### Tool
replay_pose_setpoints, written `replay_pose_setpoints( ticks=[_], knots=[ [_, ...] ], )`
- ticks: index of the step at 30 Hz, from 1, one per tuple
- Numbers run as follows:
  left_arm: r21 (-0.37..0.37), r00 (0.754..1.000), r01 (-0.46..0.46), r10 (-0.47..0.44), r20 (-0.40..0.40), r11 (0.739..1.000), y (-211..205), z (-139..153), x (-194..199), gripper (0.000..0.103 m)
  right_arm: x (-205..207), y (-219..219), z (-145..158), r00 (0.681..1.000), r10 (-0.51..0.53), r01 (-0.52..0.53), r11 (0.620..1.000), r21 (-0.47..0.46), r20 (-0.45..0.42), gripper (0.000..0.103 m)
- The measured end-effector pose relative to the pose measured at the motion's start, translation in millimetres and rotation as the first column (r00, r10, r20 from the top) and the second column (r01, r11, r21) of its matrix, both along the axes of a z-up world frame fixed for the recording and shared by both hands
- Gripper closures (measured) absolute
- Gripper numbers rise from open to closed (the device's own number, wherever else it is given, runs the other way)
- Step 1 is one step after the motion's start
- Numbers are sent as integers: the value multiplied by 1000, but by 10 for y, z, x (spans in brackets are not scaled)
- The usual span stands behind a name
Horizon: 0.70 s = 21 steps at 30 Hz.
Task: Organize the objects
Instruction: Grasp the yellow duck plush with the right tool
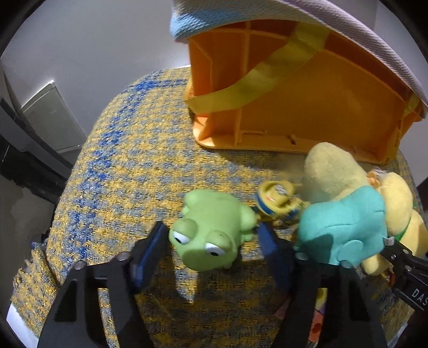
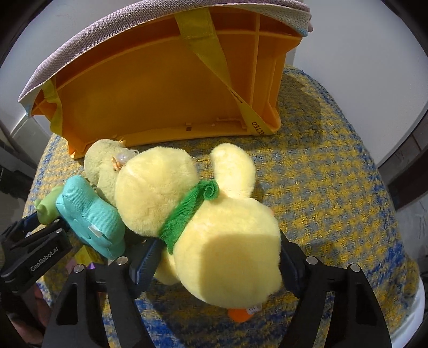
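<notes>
My left gripper [image 1: 212, 235] stands around a green rubber frog toy [image 1: 211, 230]; the blue pads flank its head with small gaps, so it reads as open. My right gripper [image 2: 218, 254] is closed on the body of a yellow plush duck [image 2: 214, 219] with a green scarf [image 2: 187, 214]. A teal plush piece [image 1: 345, 227] lies between the two toys and also shows in the right wrist view [image 2: 91, 219]. A small yellow-blue figure [image 1: 278, 200] lies behind the frog. An orange bin [image 1: 294, 93] stands behind.
All sits on a yellow-blue woven cloth [image 1: 120, 160] over a rounded surface. A grey-blue fabric [image 1: 203, 18] drapes over the bin's top, with a yellow strap [image 2: 214, 53] down its side. White walls stand behind. The cloth's edges drop off left and right.
</notes>
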<state>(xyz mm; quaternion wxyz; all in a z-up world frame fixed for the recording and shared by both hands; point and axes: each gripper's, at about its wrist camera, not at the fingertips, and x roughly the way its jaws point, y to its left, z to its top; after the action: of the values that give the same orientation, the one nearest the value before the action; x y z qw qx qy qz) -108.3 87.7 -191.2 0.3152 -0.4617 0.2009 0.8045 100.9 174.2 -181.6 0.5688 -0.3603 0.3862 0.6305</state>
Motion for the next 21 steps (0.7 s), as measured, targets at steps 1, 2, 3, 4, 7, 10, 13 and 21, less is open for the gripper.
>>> replay_pose_setpoints(
  ticks=[1, 2, 3, 4, 7, 10, 13, 21],
  knots=[
    [-5, 1000, 4, -4, -5, 1000, 6, 2, 18, 47, 2, -11, 12, 1000, 3, -3, 1000, 4, -3, 30],
    [-11, 1000, 5, -5, -9, 1000, 8, -1, 32, 47, 3, -19, 20, 1000, 4, -4, 1000, 6, -5, 30],
    [-7, 1000, 2, -2, -4, 1000, -1, -5, 35, 47, 5, -31, 30, 1000, 6, -6, 1000, 8, -5, 32],
    [-1, 1000, -2, 2, 4, 1000, -16, -4, 33, 47, 10, -45, 42, 1000, 6, -6, 1000, 12, -6, 33],
    [6, 1000, -13, 13, 16, 1000, -52, 18, 38, 48, 33, -92, 91, 1000, 7, -7, 1000, 19, -11, 36],
    [12, 1000, -22, 22, 9, 1000, -82, 74, 81, 48, 56, -137, 152, 1000, 1, 0, 999, 32, -11, 37],
    [18, 1000, -18, 18, -11, 1000, -88, 158, 147, 48, 77, -191, 235, 1000, -2, 3, 999, 52, -13, 37],
    [31, 999, 1, 0, -37, 1000, -33, 393, 262, 90, 171, -262, 473, 946, -323, 322, 941, 105, -6, 38]
  ],
)
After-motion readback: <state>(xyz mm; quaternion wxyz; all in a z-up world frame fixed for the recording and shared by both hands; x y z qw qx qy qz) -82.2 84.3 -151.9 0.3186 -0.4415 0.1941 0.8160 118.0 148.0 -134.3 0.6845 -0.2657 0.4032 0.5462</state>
